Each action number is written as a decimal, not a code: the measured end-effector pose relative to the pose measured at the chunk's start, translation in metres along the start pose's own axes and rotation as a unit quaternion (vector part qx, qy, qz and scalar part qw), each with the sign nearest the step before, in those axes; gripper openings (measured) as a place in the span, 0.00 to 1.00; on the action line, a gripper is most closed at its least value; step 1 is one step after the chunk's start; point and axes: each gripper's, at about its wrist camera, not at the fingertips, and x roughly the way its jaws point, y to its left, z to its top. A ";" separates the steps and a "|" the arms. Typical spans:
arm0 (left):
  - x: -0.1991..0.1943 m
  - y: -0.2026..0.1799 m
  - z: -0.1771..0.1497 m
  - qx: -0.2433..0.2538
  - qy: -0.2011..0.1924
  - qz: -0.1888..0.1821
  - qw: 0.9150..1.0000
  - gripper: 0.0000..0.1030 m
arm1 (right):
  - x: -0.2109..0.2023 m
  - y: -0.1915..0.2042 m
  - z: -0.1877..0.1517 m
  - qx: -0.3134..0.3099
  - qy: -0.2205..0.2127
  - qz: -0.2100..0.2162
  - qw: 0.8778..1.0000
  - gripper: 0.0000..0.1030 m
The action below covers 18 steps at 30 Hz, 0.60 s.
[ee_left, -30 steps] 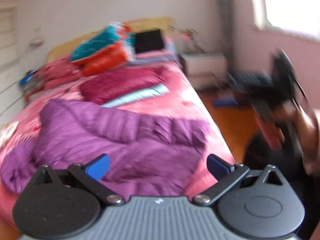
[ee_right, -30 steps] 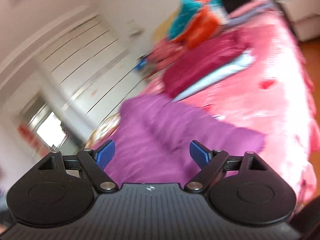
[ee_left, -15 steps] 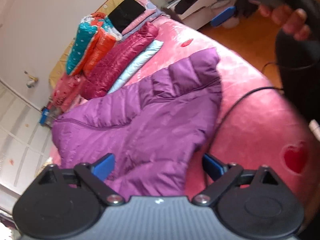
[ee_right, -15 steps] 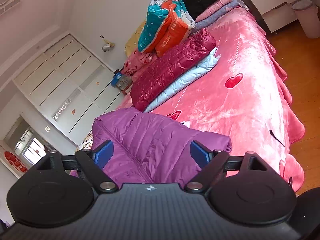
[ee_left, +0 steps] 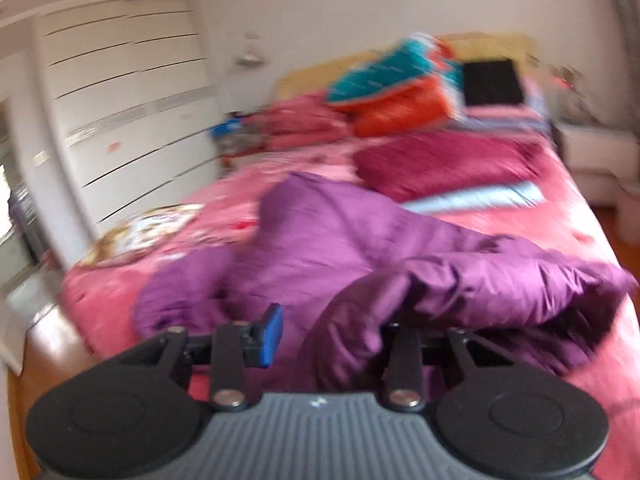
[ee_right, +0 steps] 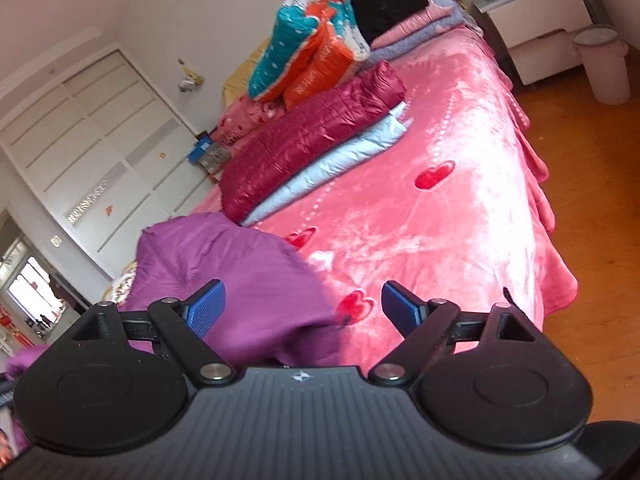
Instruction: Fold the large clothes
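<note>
A purple puffer jacket [ee_left: 360, 248] lies spread on the pink blanket [ee_left: 560, 220] of a bed. My left gripper [ee_left: 328, 332] is at the jacket's near hem with its jaws closing on a bunched, raised fold. That fold covers the right finger, and only the left blue pad [ee_left: 272, 332] shows. The left wrist view is blurred. In the right wrist view my right gripper [ee_right: 304, 310] stands open just above the jacket's [ee_right: 224, 264] right edge. The cloth lies below its left finger and touches neither pad.
A folded maroon jacket [ee_right: 312, 140] and a light blue one [ee_right: 332, 164] lie further up the bed, with rolled quilts [ee_right: 312, 40] behind. A white wardrobe [ee_right: 100, 140] stands left. A nightstand [ee_right: 536, 28], a bin [ee_right: 604, 64] and wooden floor [ee_right: 592, 200] are right.
My left gripper's jaws have gone from wide open to nearly shut, and the jacket's hem now bunches up between them. Its view has swung left toward the wardrobe. The right gripper has dropped slightly.
</note>
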 end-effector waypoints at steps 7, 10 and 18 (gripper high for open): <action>-0.002 0.053 -0.008 -0.075 0.012 0.043 0.996 0.34 | 0.026 0.021 -0.012 -0.065 0.097 0.044 0.992 1.00; 0.005 0.057 -0.008 -0.088 0.016 0.048 0.995 0.35 | 0.034 0.043 -0.028 -0.131 0.147 0.095 0.976 1.00; 0.015 0.066 -0.012 -0.098 0.020 0.040 0.994 0.35 | 0.037 0.091 -0.065 -0.332 0.123 0.045 0.934 1.00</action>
